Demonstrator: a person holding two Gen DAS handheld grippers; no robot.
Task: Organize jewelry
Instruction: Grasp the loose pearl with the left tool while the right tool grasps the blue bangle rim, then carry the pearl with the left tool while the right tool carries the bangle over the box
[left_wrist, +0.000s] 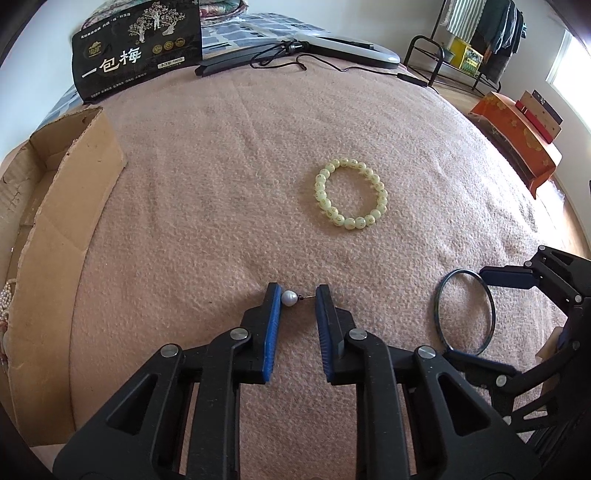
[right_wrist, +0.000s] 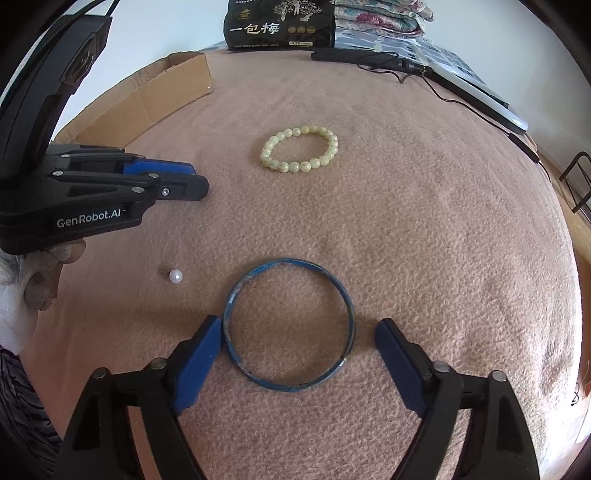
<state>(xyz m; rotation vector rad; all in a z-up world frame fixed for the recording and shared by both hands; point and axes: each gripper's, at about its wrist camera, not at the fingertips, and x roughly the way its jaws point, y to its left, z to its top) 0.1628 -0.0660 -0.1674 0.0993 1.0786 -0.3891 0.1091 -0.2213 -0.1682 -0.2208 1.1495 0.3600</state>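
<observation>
A pearl stud earring (left_wrist: 289, 297) lies on the pink blanket between the open fingers of my left gripper (left_wrist: 297, 295), close to the left pad. It also shows in the right wrist view (right_wrist: 175, 276), with the left gripper (right_wrist: 195, 177) hovering above it. A blue bangle (right_wrist: 289, 324) lies flat between the open fingers of my right gripper (right_wrist: 299, 338), its left side touching the left pad. The bangle (left_wrist: 466, 312) and right gripper (left_wrist: 495, 314) show at the right of the left wrist view. A pale green bead bracelet (left_wrist: 351, 194) (right_wrist: 300, 150) lies farther back.
An open cardboard box (left_wrist: 55, 206) (right_wrist: 147, 99) lies at the left with pearl beads at its near end. A black snack bag (left_wrist: 140, 44), a grey device with cable (left_wrist: 332, 44) and an orange box (left_wrist: 517, 140) lie at the bed's far edges.
</observation>
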